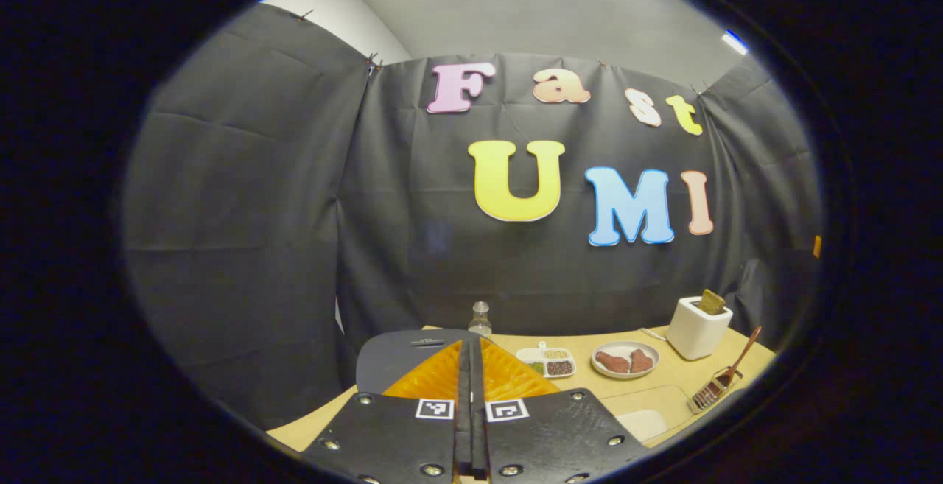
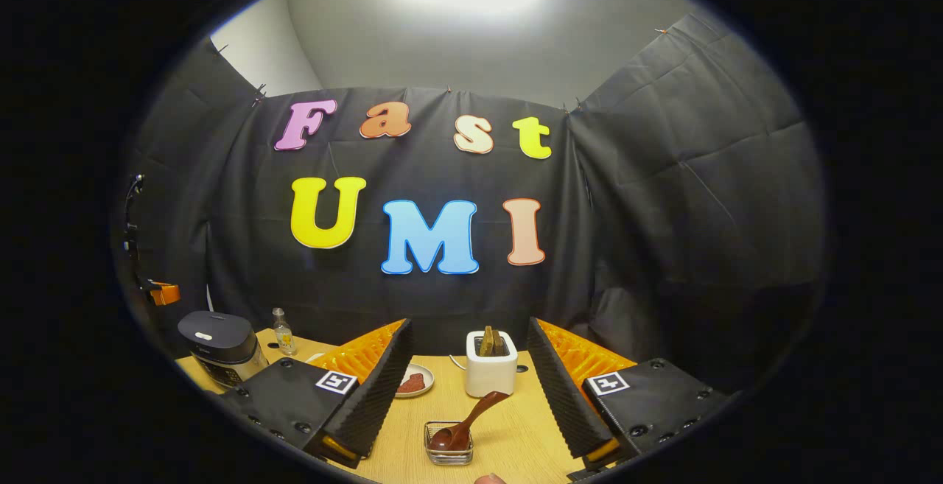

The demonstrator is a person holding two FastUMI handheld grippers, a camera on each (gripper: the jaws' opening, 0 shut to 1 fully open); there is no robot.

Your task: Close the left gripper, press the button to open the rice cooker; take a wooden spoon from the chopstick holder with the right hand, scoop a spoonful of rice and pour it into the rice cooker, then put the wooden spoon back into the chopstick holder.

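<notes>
Starting out, by the look of it: left tongs [image 1: 469,366] are drawn fully together, pads meeting with nothing between them, so the closing step reads as done. Rice cooker [image 2: 221,346] sits with its dark lid down at the left end of the desk [image 2: 508,432] in the right gripper view; button not yet pressed, as far as I can judge. In the left gripper view the lid's grey top [image 1: 401,355] lies just beyond the closed tips, partly hidden behind them, so the press seems close at hand.

Right tongs [image 2: 471,384] stand wide apart, holding nothing. Wooden spoon [image 2: 464,421] leans in the wire chopstick holder [image 2: 449,446], bowl down, handle slanting up and to the right. Holder sits low between the two spread fingers, near but not touching either. From the left gripper view, same spoon [image 1: 733,366] and holder [image 1: 711,394] lie well off to the right.

Left to do: press, lift spoon, scoop, pour, return spoon. Which dish holds the rice I cannot tell for certain; a small divided tray [image 1: 549,361] of grains sits just beyond the left tongs.

Also on desk: white toaster [image 2: 491,366], plate [image 2: 414,383], small bottle [image 2: 281,331].
</notes>
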